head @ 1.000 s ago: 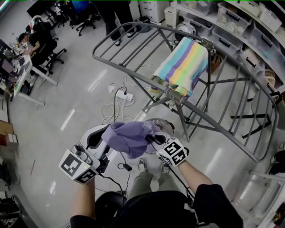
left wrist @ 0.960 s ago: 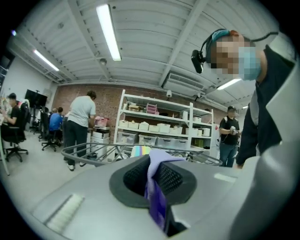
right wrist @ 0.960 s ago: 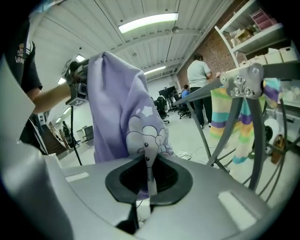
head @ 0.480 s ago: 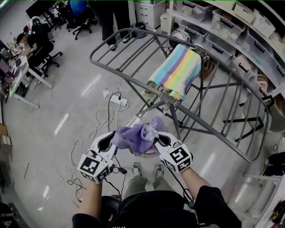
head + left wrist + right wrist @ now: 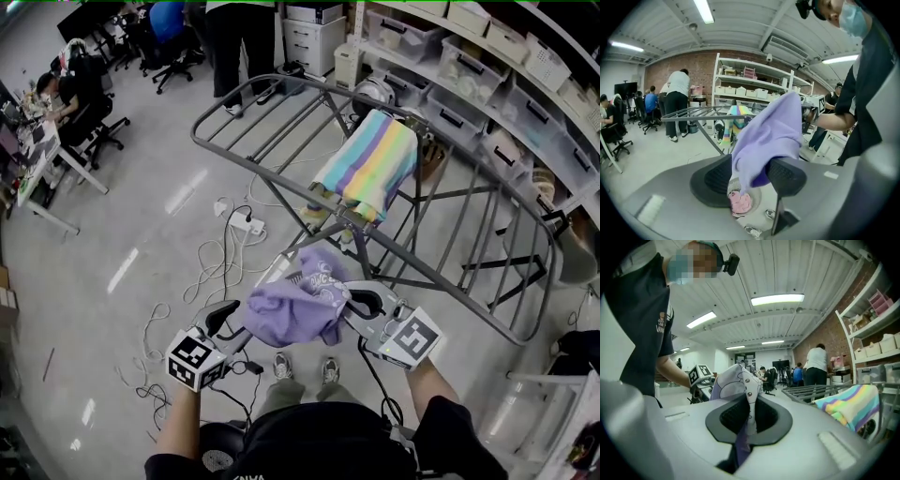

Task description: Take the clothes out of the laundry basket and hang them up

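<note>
Low centre, the fingers of the left gripper have just been opening and stand apart around the purple garment. The right gripper clamps its other edge. Farther up, a striped towel drapes the drying rack.

A glossy pale grey floor reflects the ceiling strip lights. White shelves of clear storage bins line the right side, against a brick wall. Desks and black office chairs stand far left; a white power strip with loose cables lies on the floor
</note>
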### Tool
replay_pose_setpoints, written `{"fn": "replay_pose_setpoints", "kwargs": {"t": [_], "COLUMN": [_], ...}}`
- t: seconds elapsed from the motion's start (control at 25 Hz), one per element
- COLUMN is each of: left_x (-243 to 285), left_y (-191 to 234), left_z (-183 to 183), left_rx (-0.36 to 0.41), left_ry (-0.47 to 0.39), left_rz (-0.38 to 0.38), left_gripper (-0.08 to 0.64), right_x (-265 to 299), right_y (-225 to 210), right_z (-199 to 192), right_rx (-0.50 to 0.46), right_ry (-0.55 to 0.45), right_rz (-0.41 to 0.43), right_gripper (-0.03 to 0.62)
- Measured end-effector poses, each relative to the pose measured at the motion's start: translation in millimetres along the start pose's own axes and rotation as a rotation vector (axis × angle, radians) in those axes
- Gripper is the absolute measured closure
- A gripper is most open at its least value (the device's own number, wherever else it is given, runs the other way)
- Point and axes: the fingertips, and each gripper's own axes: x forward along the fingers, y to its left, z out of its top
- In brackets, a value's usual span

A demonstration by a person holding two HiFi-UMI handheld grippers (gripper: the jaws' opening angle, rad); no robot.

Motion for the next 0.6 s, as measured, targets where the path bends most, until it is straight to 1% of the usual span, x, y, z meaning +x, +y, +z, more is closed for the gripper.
{"fn": "replay_pose_setpoints", "kwargs": {"t": [0.16, 0.24, 0.28, 0.36, 0.44, 0.52, 0.6], "left_x": [-5.2, -6.8, -7.2, -7.4, -5.6, 3.6, 19.4], "left_y": [12.9, 21.9, 27.7, 37.9, 40.0, 32.4, 16.6], "left_z": [-18.1, -29.7, -31.6, -25.8, -12.8, 0.6, 10.3], "left_rx": [0.0, -0.013, -0.023, -0.065, -0.108, -0.102, -0.09], "left_ry": [0.051, 0.079, 0.076, 0.019, -0.065, -0.11, -0.115], "left_rz": [0.023, 0.044, 0.053, 0.055, 0.031, -0.013, -0.079], "left_gripper": [0.364, 0.364, 0.364, 0.364, 0.364, 0.364, 0.364], "right_x": [-16.3, -22.9, -25.3, -28.9, -31.7, -33.6, -34.6], "right_y": [-3.7, 0.4, 4.0, 13.0, 22.6, 29.7, 35.6], "right_z": [21.3, 31.4, 36.5, 46.1, 53.4, 59.1, 63.9], "right_rx": [-0.016, -0.04, -0.057, -0.089, -0.115, -0.135, -0.151], "right_ry": [-0.018, -0.022, -0.023, -0.024, -0.015, -0.004, -0.005], "right_rz": [-0.012, 0.012, 0.032, 0.071, 0.099, 0.111, 0.117], "right_gripper": [0.577, 0.577, 0.577, 0.577, 0.577, 0.577, 0.577]}}
